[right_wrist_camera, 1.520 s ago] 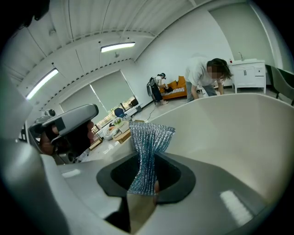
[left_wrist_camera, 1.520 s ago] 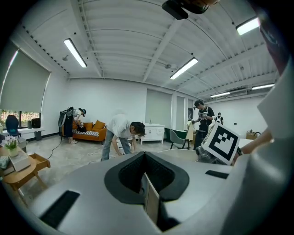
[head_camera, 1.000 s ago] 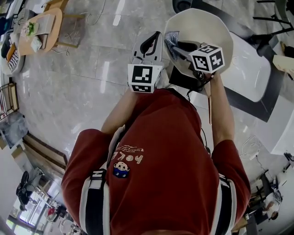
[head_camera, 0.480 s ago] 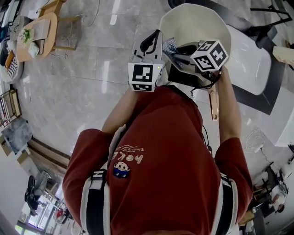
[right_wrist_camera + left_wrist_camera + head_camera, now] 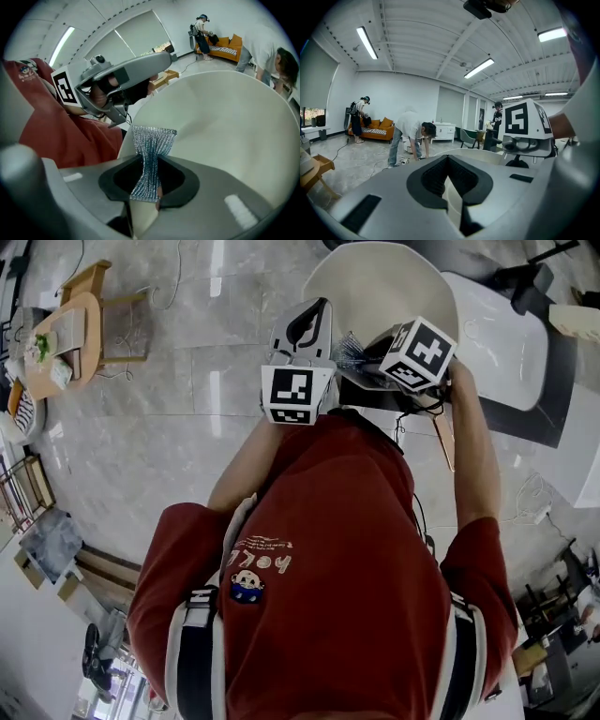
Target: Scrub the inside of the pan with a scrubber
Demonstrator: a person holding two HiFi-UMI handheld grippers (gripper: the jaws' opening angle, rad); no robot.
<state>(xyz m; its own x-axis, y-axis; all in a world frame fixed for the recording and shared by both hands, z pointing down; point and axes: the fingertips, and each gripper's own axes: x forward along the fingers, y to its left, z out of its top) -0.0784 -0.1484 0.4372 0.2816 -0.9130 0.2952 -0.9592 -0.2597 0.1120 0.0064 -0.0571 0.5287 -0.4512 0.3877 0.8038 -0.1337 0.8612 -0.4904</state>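
Grey floor (image 5: 141, 427), orange sofa (image 5: 379, 127), cream pan (image 5: 384, 287)

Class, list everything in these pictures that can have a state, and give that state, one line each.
pan: inside facing up, clamped at its rim.
scrubber: pinched mid-length, free end fanned out.
left tool: shut on pan rim.
right tool: shut on scrubber.
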